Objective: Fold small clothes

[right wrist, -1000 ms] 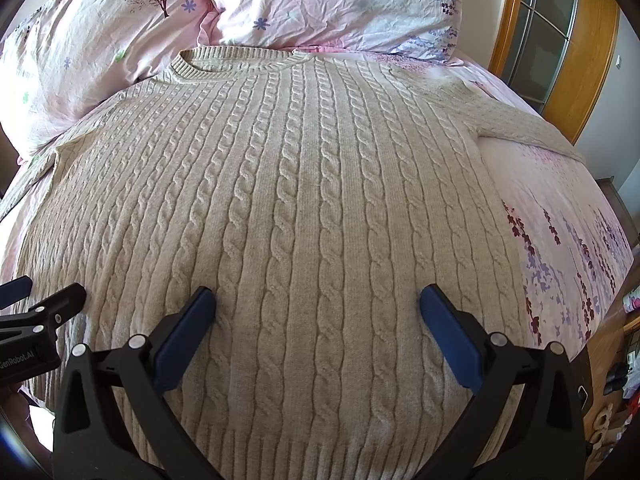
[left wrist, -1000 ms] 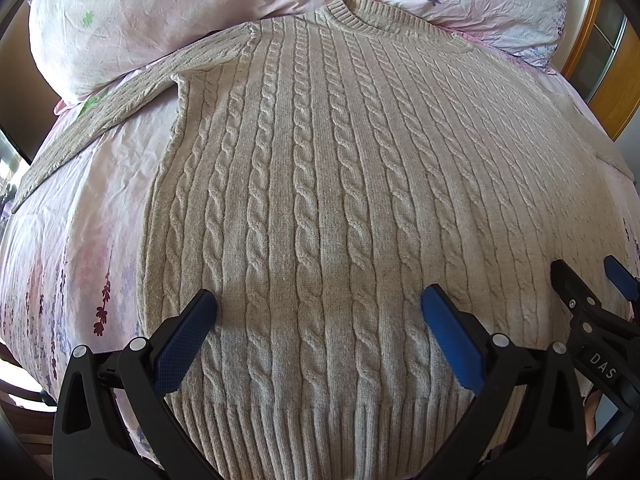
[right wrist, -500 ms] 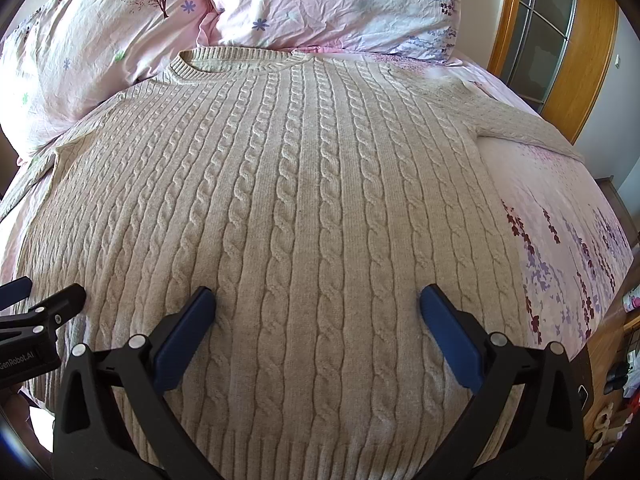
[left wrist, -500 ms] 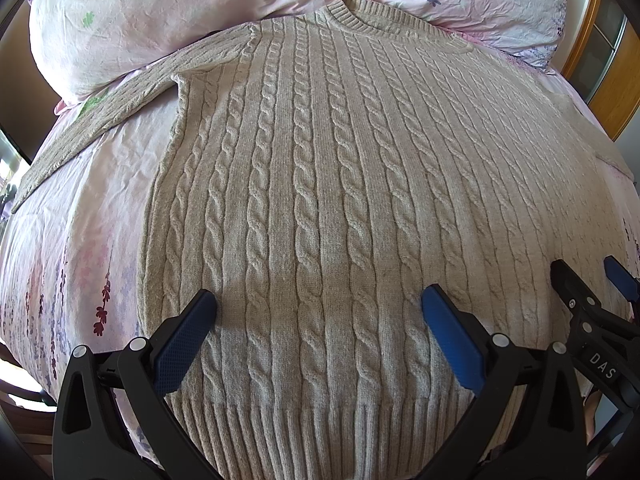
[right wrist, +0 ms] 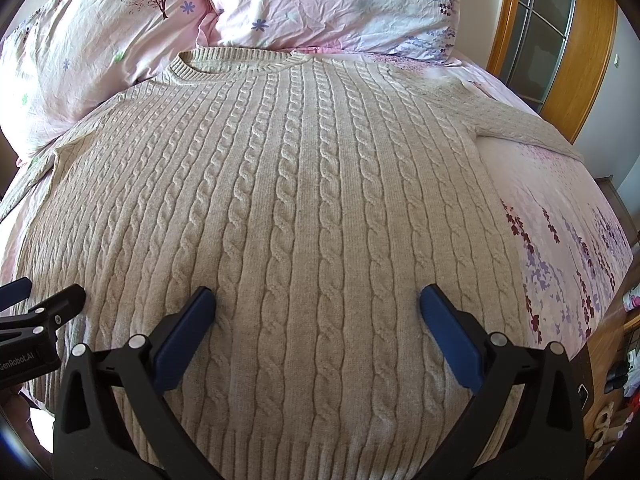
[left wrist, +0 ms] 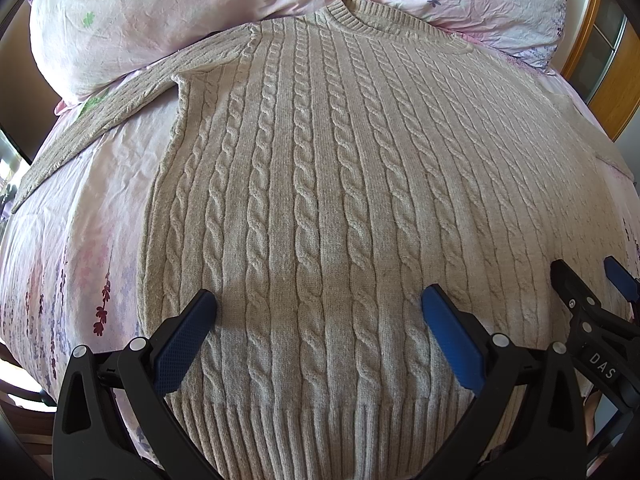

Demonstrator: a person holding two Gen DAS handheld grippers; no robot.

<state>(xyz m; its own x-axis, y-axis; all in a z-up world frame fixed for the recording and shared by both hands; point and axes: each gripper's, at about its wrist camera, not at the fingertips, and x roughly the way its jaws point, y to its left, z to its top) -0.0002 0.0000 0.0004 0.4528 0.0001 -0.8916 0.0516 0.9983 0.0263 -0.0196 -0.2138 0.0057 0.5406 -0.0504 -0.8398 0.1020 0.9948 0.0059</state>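
Observation:
A beige cable-knit sweater [left wrist: 320, 184] lies flat, front up, on a pink floral bed, neck toward the pillows. It also shows in the right wrist view [right wrist: 304, 200]. Its left sleeve [left wrist: 120, 104] stretches out to the left and its right sleeve [right wrist: 528, 132] to the right. My left gripper [left wrist: 320, 304] is open and empty above the hem's left half. My right gripper [right wrist: 316, 300] is open and empty above the hem's right half. Each gripper shows at the edge of the other's view: the right one [left wrist: 588, 280], the left one [right wrist: 44, 292].
Two pink floral pillows [right wrist: 328, 4] lie behind the sweater's neck. The pink bed sheet [left wrist: 80, 232] shows bare to the left and to the right [right wrist: 568, 240]. A wooden-framed wardrobe door [right wrist: 560, 32] stands at the far right. Small items [right wrist: 624, 368] sit beside the bed at lower right.

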